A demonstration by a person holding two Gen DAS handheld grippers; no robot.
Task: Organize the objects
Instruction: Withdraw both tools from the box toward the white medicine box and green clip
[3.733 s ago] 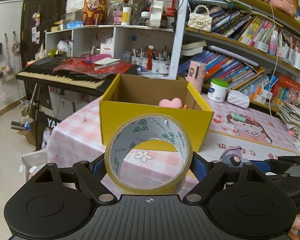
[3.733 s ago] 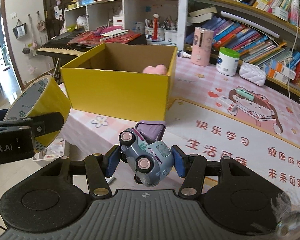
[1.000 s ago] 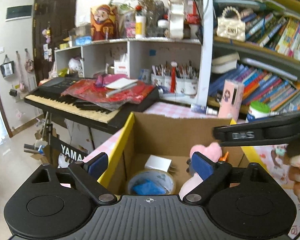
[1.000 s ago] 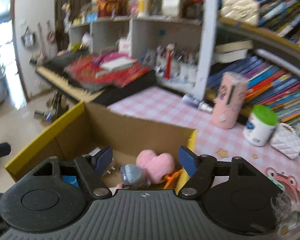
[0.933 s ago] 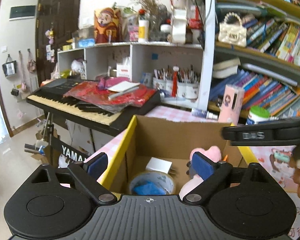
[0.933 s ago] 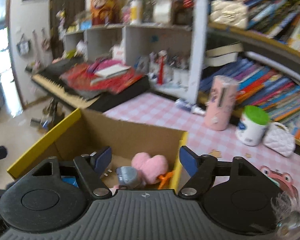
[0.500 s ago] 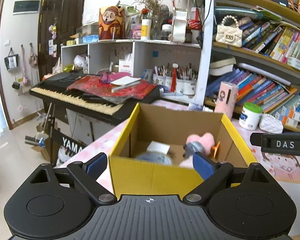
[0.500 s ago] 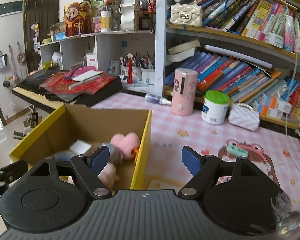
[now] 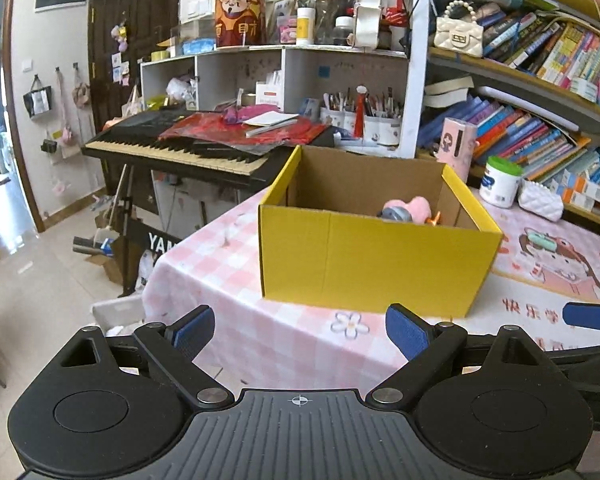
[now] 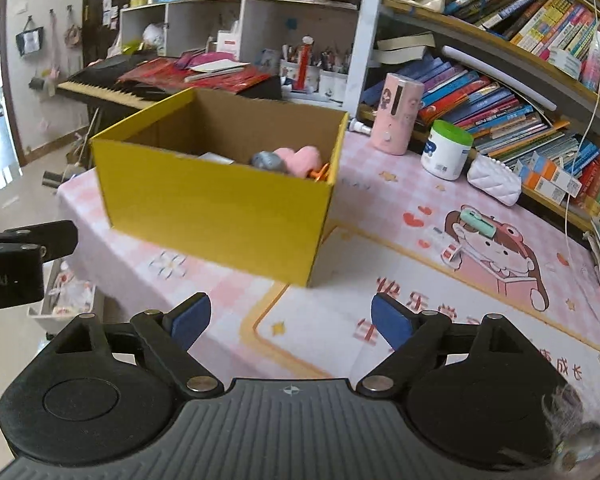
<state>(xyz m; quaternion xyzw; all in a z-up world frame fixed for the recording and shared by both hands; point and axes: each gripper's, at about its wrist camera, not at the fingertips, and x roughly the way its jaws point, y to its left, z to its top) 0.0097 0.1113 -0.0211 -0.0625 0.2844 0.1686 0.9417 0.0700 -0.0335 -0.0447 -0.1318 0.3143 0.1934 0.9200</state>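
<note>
While both grippers hang with nothing between their blue pads, the pink-checked surface [image 9: 284,344] spreads beneath them, with a large cartoon mat [image 10: 452,280] laid on it to the right of the yellow box [image 10: 220,208]. That box, open-topped with bare brown cardboard inside, stands upright on the surface with one lower corner reaching the mat's edge; it is the landmark for everything else. Behind the box and to its left sits a black keyboard [image 9: 172,148] with a red cloth piled on it, and behind the box to its right runs a bookshelf [image 10: 500,92] crowded with leaning books. Beyond the box's right rear corner, on the surface, stand a pink cylinder [image 10: 397,114], then a white jar with a green lid [image 10: 446,150], then a white quilted pouch [image 10: 494,180], each farther right of the box than the last. Inside the box, against its right wall, a pink heart plush [image 10: 302,158] lies with a grey toy car [image 10: 266,161] touching its left side and a bit of orange showing at its right; a white item peeks over the front wall farther left. The left gripper [image 9: 300,330] is spread wide and empty, in front of the box's front wall. The right gripper [image 10: 288,320] is also released and empty, its jaws having just been widening, in front of the box's right front corner, over the mat's border.
</note>
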